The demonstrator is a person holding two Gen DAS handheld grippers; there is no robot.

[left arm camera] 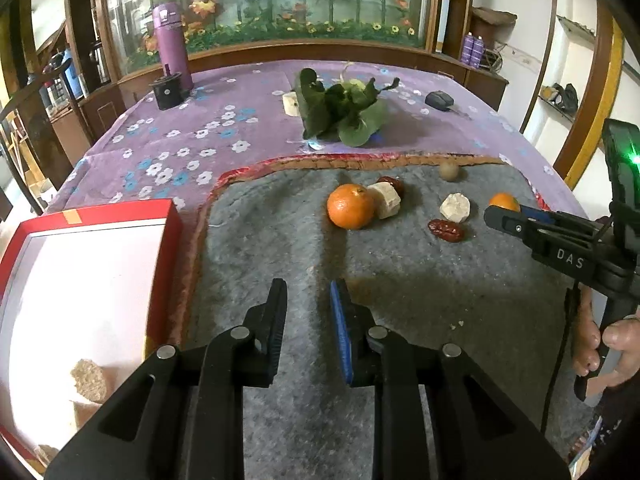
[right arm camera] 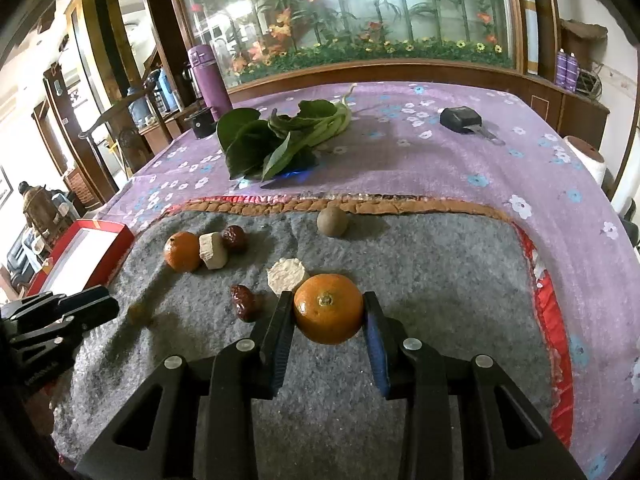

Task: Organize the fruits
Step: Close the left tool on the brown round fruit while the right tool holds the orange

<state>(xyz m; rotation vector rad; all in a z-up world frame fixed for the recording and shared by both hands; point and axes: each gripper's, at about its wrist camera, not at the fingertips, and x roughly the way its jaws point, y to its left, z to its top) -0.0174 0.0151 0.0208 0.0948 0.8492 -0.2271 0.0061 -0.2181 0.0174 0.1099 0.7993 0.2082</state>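
Two grippers in view. Right gripper (right arm camera: 326,312) fingers flank orange (right arm camera: 329,307), touching its sides, grip unconfirmed. Left gripper (left arm camera: 308,304) half open, empty. Risk: round orange rolls forward if fingers close off-centre, nudging date (right arm camera: 242,301) left of fingers.

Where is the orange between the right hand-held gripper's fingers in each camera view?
Left wrist view: the orange is far right, mid-height, partly hidden behind the right hand-held gripper.
Right wrist view: the same orange sits centre, lower half, between the fingers of the right hand-held gripper.
Shared landmark: the pale chunk beside it, with a red date close by.
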